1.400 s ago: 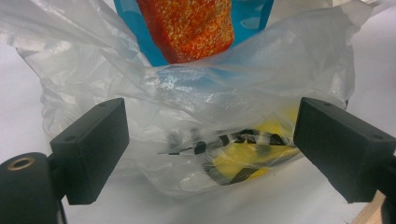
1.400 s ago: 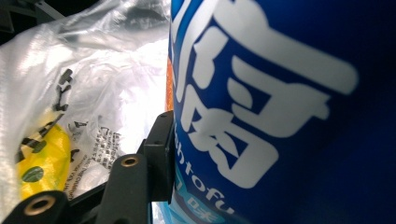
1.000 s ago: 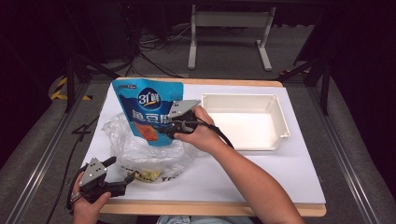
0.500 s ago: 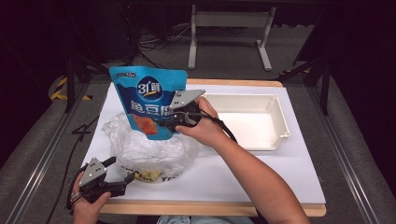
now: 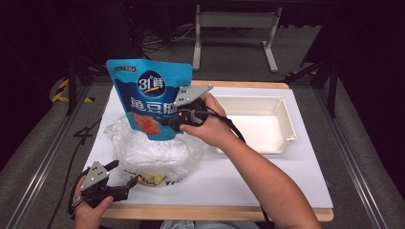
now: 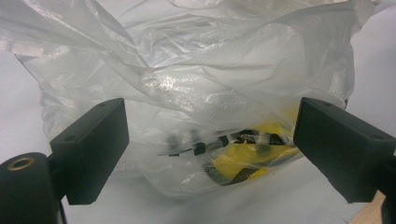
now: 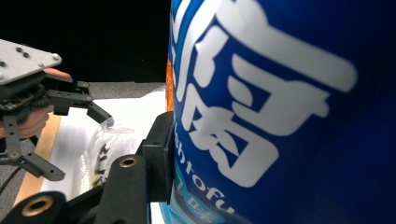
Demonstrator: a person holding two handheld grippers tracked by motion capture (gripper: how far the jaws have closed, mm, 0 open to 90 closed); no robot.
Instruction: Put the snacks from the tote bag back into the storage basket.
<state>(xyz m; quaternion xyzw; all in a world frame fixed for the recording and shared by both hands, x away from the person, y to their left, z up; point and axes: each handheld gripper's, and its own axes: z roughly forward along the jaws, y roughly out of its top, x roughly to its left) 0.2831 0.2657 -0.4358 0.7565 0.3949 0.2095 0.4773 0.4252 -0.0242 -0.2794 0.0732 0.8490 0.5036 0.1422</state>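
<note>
A blue snack pouch (image 5: 150,98) hangs upright above a crumpled clear plastic bag (image 5: 153,152) on the white table top. My right gripper (image 5: 174,119) is shut on the pouch's right lower edge. In the right gripper view the pouch (image 7: 289,116) looms close, with one black pad (image 7: 161,149) pressed against it and the other hidden behind it. My left gripper (image 5: 128,181) rests low at the bag's front left corner, open. In the left gripper view its jaws stand wide apart before the bag (image 6: 196,93), which holds a yellow and black packet (image 6: 243,163).
A white rectangular tray (image 5: 286,138) sits at the right of the table. The table's wooden front edge (image 5: 215,212) runs just behind my left hand. Dark floor and metal frame legs surround the table. A cable trails from the right gripper along the forearm.
The right gripper has risen with the blue pouch, lifting it higher above the plastic bag. The left gripper has stayed where it was.
</note>
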